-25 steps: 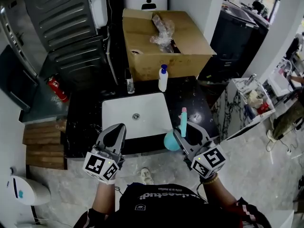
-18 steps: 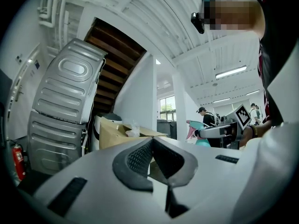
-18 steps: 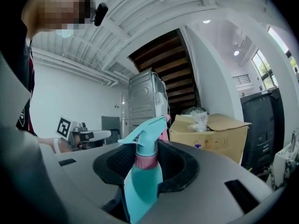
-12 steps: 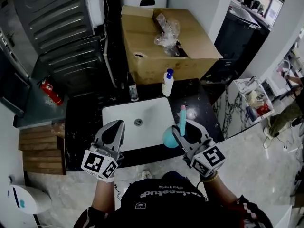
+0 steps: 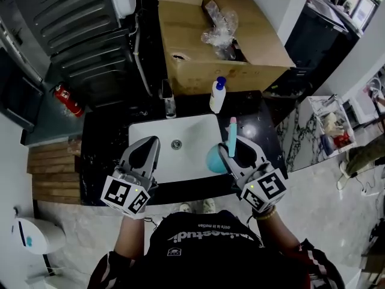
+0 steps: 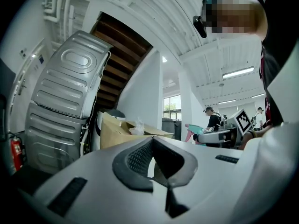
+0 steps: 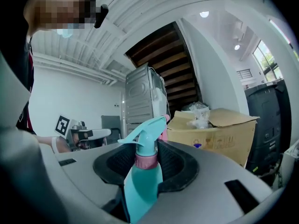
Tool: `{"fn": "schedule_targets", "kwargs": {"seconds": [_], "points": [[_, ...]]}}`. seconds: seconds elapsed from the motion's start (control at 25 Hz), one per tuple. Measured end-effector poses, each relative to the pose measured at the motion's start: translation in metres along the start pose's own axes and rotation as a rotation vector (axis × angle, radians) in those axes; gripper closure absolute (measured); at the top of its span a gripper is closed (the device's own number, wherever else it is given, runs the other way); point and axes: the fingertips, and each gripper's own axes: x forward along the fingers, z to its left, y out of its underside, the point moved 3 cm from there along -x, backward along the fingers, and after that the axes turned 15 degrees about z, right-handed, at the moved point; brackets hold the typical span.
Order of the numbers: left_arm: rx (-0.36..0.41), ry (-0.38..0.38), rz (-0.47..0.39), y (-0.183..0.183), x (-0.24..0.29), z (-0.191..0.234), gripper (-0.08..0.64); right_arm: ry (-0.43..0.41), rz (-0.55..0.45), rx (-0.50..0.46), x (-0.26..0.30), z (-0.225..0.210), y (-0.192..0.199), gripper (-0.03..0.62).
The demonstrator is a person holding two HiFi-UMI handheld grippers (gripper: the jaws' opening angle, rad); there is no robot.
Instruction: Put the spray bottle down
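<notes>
Right gripper [image 5: 236, 155] clamped on the neck of the teal plastic spray bottle [image 5: 215, 160] with pink collar. Bottle upright, held off the surface at the right edge of the white rectangular sink [image 5: 186, 131] set in the black stone counter [image 5: 102, 143]. Left gripper [image 5: 147, 152] closed on nothing, above the sink's front left corner.
</notes>
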Motion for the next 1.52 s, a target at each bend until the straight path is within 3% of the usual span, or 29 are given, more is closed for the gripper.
{"fn": "schedule_targets", "kwargs": {"seconds": [0.52,1.36,1.52], "points": [[-0.025,-0.047,0.006,0.002,0.026,0.021,0.545,-0.041,-0.038,-0.067,0.056,-0.044,-0.01,0.423],[-0.043,-0.15,0.084,0.027,0.023,0.063,0.545,-0.056,-0.04,-0.141,0.24,-0.105,0.021,0.423],[-0.047,-0.16,0.092,0.029,0.021,0.067,0.545,-0.038,-0.033,-0.12,0.267,-0.114,0.027,0.425]]}}
